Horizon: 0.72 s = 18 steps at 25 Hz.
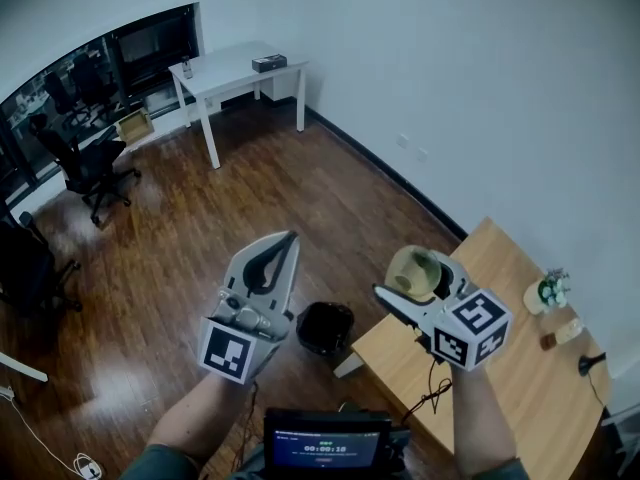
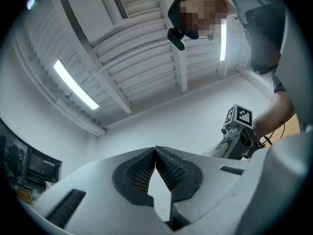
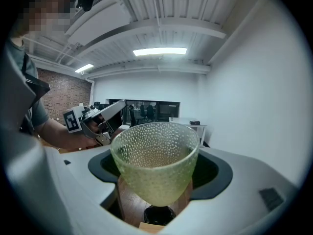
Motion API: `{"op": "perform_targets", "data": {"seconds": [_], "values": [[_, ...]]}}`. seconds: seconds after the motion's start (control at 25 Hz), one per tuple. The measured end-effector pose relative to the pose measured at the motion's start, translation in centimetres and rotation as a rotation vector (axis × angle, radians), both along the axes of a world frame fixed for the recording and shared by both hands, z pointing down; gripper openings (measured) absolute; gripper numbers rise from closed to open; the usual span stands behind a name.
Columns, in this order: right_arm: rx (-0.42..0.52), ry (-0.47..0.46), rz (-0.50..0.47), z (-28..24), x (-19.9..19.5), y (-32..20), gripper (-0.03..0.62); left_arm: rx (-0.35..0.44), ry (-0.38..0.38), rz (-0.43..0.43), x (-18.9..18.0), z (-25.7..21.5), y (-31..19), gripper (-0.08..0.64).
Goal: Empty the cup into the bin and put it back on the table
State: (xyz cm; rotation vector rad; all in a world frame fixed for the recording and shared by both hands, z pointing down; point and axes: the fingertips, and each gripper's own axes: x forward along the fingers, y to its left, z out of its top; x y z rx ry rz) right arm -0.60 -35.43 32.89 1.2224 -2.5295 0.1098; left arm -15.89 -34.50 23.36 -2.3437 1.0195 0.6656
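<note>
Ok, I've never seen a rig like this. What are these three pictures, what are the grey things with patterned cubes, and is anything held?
No robot here: a person carries a hand-held tool in each hand; the patterned cubes are part of them. The head view comes from a camera on the person's head, looking down. The other two come from cameras riding on each tool, looking along its jaws. The left tool is shut and empty. The right tool is closed on a bumpy greenish cup, near a black bin on the floor. The wooden table carries a few small things at its edge by the wall.
</note>
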Motion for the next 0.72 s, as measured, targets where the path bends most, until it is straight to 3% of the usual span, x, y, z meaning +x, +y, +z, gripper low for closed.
{"op": "perform_targets", "data": {"seconds": [0.16, 0.32, 0.52, 0.72], "values": [[-0.017, 0.013, -0.029, 0.5, -0.3, -1.6, 0.397, 0.005, -0.005, 0.043, 1.2, 0.3, -0.8, 0.0], [-0.024, 0.017, -0.066, 0.4, -0.3, -3.0, 0.397, -0.001, 0.002, 0.003, 1.9, -0.1, -2.0, 0.0], [0.009, 0.059, -0.113, -0.5, -0.2, -5.5, 0.397, 0.039, -0.052, -0.039, 4.0, -1.2, -3.6, 0.0], [0.004, 0.083, -0.153, -0.6, 0.5, -8.1, 0.399, 0.012, -0.063, -0.088, 5.6, -1.2, -6.0, 0.0]]}}
